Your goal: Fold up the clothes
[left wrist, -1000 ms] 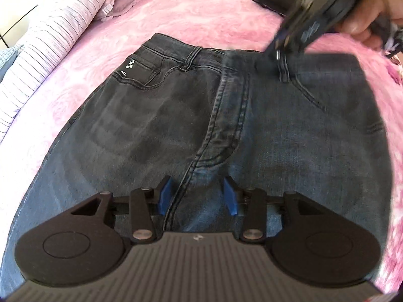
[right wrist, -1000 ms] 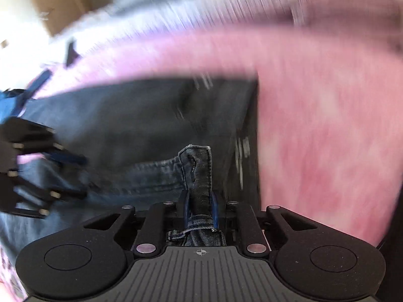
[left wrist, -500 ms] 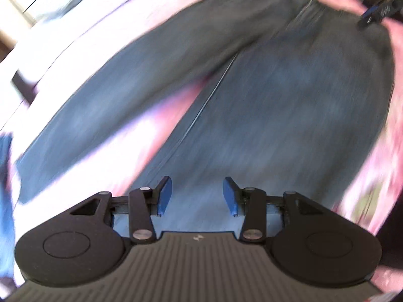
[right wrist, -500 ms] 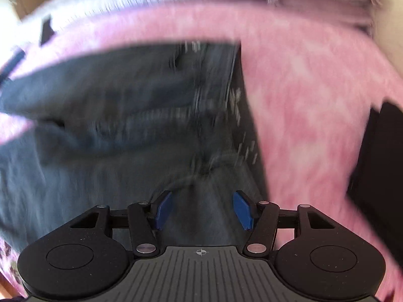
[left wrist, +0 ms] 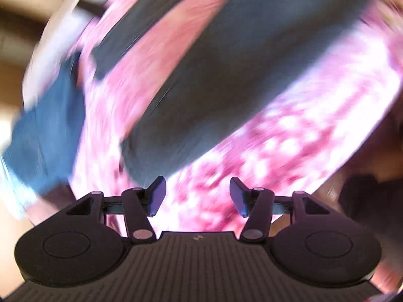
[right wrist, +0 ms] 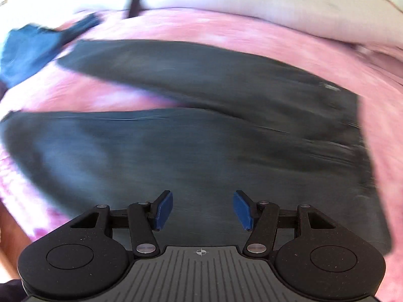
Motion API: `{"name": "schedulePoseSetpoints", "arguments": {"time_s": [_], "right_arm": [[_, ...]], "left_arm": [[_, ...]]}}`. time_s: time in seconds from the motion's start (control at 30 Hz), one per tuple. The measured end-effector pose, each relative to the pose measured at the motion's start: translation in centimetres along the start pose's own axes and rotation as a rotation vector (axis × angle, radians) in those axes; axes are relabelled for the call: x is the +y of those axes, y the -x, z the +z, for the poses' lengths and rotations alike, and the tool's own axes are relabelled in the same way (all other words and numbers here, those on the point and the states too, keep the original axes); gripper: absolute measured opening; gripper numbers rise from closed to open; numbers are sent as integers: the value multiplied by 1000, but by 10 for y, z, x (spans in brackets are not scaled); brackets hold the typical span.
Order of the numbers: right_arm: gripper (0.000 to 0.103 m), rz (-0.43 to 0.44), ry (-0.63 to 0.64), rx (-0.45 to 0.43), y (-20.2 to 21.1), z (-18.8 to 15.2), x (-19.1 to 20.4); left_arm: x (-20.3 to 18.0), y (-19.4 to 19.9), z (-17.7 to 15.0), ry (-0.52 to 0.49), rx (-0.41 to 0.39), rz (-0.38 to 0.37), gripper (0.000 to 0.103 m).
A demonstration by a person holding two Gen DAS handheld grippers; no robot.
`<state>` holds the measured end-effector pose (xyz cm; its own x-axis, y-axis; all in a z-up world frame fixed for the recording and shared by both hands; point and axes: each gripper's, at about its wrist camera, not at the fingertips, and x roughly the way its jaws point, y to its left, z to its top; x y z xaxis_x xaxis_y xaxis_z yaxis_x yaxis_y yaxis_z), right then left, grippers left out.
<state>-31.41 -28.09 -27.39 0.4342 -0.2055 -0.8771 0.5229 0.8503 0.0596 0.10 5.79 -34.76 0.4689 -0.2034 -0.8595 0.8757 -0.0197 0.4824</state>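
Left gripper (left wrist: 197, 196): jaws spread wide, nothing btwn the blue pads (left wrist: 157, 196), hanging over the pink bedspread (left wrist: 264, 151) just past the hem end of a jeans leg. Left view is heavily motion-blurred, so detail is poor. The dark jeans (left wrist: 226, 75) run diagonally from near the gripper up toward the top right; a 2nd leg lies further up-left w/ a pink strip of bedspread btwn the two. A blue garment (left wrist: 47, 130) sits at the left edge of the bed, apart from the jeans. Right gripper (right wrist: 202, 210): jaws also wide apart, empty, blue pads (right wrist: 163, 210) over the nearer jeans leg; can't tell if they touch the fabric. In the right view the jeans (right wrist: 214, 138) lie flat across the bedspread (right wrist: 201, 30), legs splayed to the left w/ a pink wedge btwn them, waistband end at right. Blue garment (right wrist: 27, 50) at upper left, just off the far leg's hem. Pale bedding or pillows (right wrist: 252, 2) along the far edge, blurred.
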Motion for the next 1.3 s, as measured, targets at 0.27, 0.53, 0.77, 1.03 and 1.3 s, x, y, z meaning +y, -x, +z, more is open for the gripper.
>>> {"name": "schedulePoseSetpoints", "arguments": {"time_s": [0.27, 0.53, 0.77, 1.03, 1.3], "right_arm": [[57, 289, 606, -13, -52, 17, 225], [57, 312, 914, 4, -136, 43, 314], [57, 239, 282, 53, -164, 123, 212], [57, 231, 336, 28, -157, 115, 214], [57, 265, 453, 13, -151, 89, 226]], "left_arm": [[77, -24, -24, 153, -114, -41, 52], [52, -23, -28, 62, -221, -74, 53], [32, -34, -4, 28, -280, -91, 61], [88, -44, 20, 366, -329, -392, 61], [137, -73, 51, 550, -320, -462, 60]]}}
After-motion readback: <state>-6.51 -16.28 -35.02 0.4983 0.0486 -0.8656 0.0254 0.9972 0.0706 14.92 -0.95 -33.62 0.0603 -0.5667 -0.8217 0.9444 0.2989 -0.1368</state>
